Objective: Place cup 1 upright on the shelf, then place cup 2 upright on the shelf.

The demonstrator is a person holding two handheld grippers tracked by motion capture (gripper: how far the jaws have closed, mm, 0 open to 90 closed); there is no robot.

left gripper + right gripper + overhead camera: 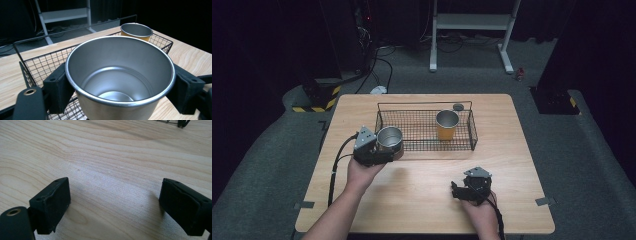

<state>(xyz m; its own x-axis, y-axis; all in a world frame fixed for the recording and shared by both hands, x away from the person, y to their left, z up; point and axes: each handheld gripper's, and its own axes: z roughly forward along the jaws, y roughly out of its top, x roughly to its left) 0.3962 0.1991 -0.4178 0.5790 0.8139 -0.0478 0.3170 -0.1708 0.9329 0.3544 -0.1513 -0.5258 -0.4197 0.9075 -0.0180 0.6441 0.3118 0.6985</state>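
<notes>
Upright round silver metal cup (390,140) clenched between left gripper (371,148) jaws at centre-left of high view, just left of black wire basket's (473,131) near-left corner, orange-sided metal cup (447,125) inside; right gripper (464,190) released, lower right.

Silver steel cup (120,75): bare metal, satin brushed inside with soft reflections, rolled rim polished bright.
Orange-sided metal cup (447,124): grey matt metal inside; outer wall smooth, orange, probably painted, too small to be sure.
Black wire basket (427,145): thin metal wire mesh, dark coated, slightly glossy.
Light wooden table (105,157): pale wood grain, smooth, low satin sheen.
Left gripper (120,85): black pads at 3 and 9 o'clock of the silver cup, matt, rubbery.
Right gripper (115,205): black pads matt, edges roughened.
Grey floor (592,150): matt, carpet-like.
</notes>
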